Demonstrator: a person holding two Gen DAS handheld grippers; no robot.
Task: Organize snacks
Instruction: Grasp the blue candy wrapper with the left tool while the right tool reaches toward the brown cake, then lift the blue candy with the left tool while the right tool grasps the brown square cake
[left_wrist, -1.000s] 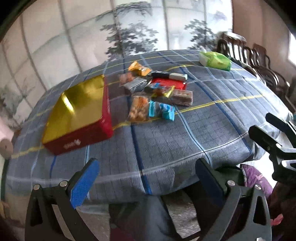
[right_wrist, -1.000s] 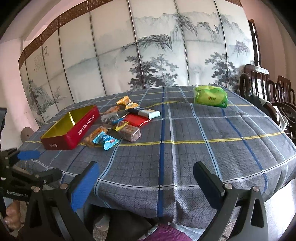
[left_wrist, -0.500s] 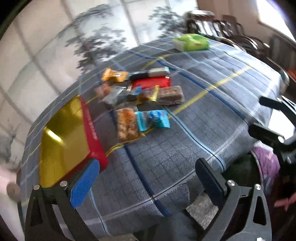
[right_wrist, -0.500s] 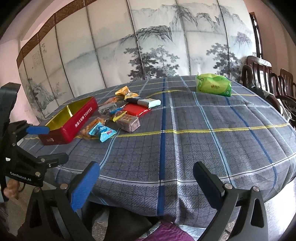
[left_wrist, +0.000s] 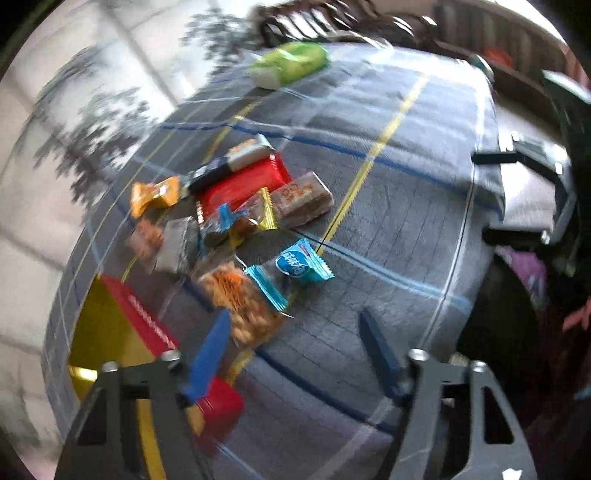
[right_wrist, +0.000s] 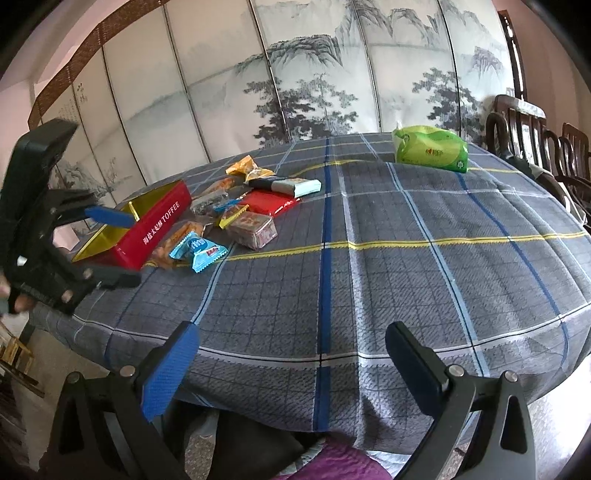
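A pile of wrapped snacks lies on the grey plaid tablecloth: a blue candy (left_wrist: 301, 263) (right_wrist: 197, 249), an orange peanut pack (left_wrist: 242, 301), a brown bar (left_wrist: 301, 199) (right_wrist: 253, 227), a flat red pack (left_wrist: 242, 184) (right_wrist: 269, 202). An open red toffee tin (left_wrist: 110, 328) (right_wrist: 155, 230) with a gold inside stands left of them. My left gripper (left_wrist: 295, 350) (right_wrist: 110, 247) is open and empty, above the tin's near corner and the peanut pack. My right gripper (right_wrist: 291, 354) is open and empty at the table's near edge.
A green tissue pack (right_wrist: 430, 153) (left_wrist: 291, 66) lies at the far right of the table (right_wrist: 406, 258). Dark wooden chairs (right_wrist: 532, 136) stand at the right. A painted folding screen (right_wrist: 295, 74) stands behind the table.
My left gripper has moved forward over the table towards the snacks and the tin, tilting as it went. The right gripper has stayed at the near edge, rising slightly.
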